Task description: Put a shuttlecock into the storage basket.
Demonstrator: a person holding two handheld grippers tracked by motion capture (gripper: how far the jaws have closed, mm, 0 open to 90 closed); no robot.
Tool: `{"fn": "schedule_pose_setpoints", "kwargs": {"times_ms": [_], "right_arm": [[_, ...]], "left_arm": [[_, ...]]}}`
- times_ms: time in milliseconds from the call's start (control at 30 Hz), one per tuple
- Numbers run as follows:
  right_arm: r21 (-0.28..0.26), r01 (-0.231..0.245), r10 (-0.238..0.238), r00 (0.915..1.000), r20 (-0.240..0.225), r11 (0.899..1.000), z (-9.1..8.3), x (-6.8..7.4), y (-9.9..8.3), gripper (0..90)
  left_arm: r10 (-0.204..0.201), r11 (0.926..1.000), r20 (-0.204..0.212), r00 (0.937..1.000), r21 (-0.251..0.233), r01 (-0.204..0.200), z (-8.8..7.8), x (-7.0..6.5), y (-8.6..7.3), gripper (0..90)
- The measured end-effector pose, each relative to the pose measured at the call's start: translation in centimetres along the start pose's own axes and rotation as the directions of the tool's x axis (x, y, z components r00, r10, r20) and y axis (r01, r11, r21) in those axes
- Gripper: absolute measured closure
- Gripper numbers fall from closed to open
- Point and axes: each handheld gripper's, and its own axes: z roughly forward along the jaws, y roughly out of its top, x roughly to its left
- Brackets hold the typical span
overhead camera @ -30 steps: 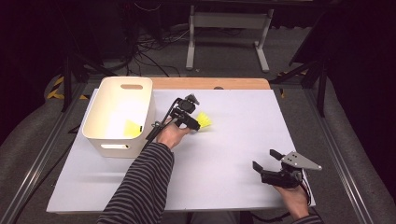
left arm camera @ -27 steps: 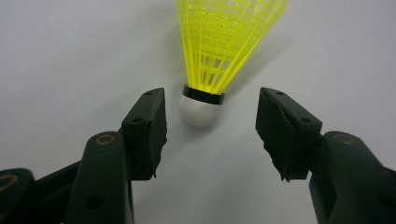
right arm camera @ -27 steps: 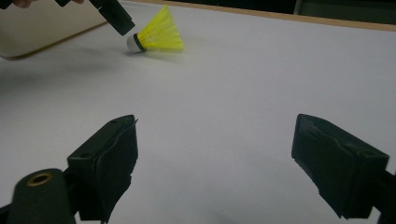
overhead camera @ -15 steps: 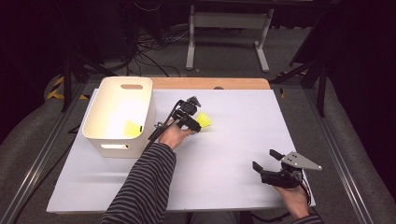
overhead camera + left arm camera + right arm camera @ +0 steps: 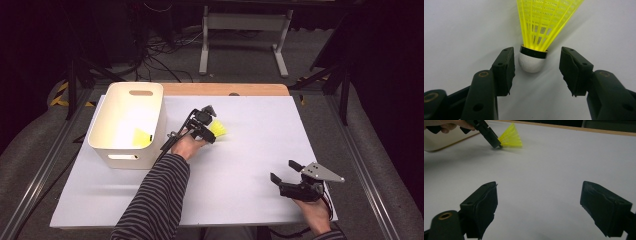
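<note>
A yellow shuttlecock (image 5: 219, 129) with a white cork (image 5: 532, 62) lies on the white table top (image 5: 250, 145), just right of the bin. My left gripper (image 5: 212, 131) reaches it from the near left. The cork sits between the two black jaws, which have just been closing a little. A gap still shows on each side of the cork, so the left gripper (image 5: 537, 51) is open. My right gripper (image 5: 283, 171) rests at the table's front right, open (image 5: 540, 184), with nothing between its fingers. Its view shows the shuttlecock (image 5: 511, 138) far off.
A white plastic bin (image 5: 150, 107) stands at the table's left, with another yellow shuttlecock (image 5: 141, 137) inside. A wooden strip (image 5: 225, 89) runs along the far edge. Dark floor, cables and a metal stand (image 5: 243, 22) lie beyond it.
My left hand has shifted only very slightly at the shuttlecock. The shuttlecock and the right gripper have stayed where they were.
</note>
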Motion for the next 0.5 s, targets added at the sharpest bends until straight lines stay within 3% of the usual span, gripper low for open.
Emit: {"fn": "schedule_pose_setpoints", "kwargs": {"times_ms": [500], "right_arm": [[0.001,0.001,-0.001,1.0,0.0,1.0,0.02,-0.01,-0.01,14.7]], "left_arm": [[0.009,0.9999,-0.017,0.9998,0.012,-0.009,0.04,-0.01,-0.05,55.6]]}}
